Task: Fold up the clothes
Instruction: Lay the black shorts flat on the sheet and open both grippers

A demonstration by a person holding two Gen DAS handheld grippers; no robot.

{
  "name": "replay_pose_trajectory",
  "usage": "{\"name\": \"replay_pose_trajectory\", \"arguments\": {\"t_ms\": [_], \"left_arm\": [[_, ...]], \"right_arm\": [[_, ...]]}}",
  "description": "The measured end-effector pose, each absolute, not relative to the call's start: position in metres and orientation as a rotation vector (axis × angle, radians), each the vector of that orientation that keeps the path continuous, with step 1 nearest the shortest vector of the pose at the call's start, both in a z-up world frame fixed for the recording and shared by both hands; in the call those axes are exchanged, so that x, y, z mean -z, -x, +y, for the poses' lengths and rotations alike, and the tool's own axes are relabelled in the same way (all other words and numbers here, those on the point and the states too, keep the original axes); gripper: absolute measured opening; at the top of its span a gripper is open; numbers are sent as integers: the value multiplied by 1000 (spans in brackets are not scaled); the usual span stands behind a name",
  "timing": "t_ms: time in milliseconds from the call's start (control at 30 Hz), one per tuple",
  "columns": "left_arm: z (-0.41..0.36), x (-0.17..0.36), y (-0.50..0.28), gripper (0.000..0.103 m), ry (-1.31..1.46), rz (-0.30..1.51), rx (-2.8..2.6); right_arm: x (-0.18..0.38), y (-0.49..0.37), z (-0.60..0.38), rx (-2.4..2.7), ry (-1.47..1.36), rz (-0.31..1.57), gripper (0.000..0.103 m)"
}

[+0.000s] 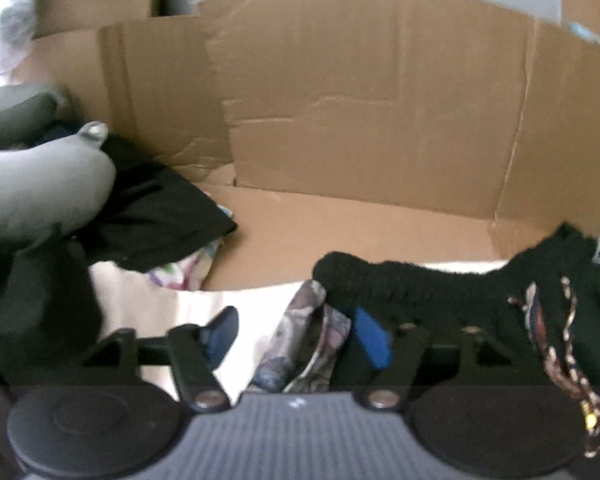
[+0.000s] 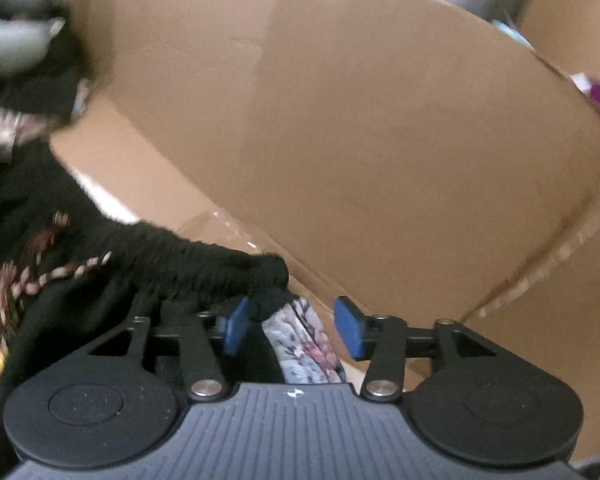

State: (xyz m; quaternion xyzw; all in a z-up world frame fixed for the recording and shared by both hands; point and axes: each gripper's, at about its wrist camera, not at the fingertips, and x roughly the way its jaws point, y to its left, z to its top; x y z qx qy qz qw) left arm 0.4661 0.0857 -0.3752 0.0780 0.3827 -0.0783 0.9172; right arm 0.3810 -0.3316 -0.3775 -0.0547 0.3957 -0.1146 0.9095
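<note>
— Cardboard walls (image 1: 360, 92) close off the back of the white work surface (image 1: 148, 296); where's the garment?

— At the near edge: black trousers with an elasticated waistband (image 1: 400, 276) and a braided drawstring (image 1: 568, 344), patterned lining (image 1: 300, 340) showing under the band.

— And the grippers?

— The left gripper (image 1: 300, 338) is spread, one blue pad (image 1: 374, 340) against the band, the other clear. The right gripper (image 2: 294, 330) is also parted around the waistband's other end (image 2: 260, 276), not pinching.

— So nothing is held?

— I'd judge not. Check the fold lies flat and the drawstring is tucked in. A black folded piece (image 1: 156, 216) sits at the left edge.
</note>
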Motion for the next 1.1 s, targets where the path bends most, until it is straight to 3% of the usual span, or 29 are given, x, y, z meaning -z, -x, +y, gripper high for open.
{"name": "replay_pose_trajectory", "arguments": {"t_ms": [333, 800, 1100], "left_arm": [[82, 339, -425, 69, -137, 785, 227], [67, 281, -330, 69, -128, 853, 355], [65, 245, -263, 69, -129, 884, 376]], "right_arm": [[350, -332, -348, 200, -70, 823, 60], [271, -200, -371, 287, -126, 829, 60], [253, -114, -377, 380, -220, 834, 60]]}}
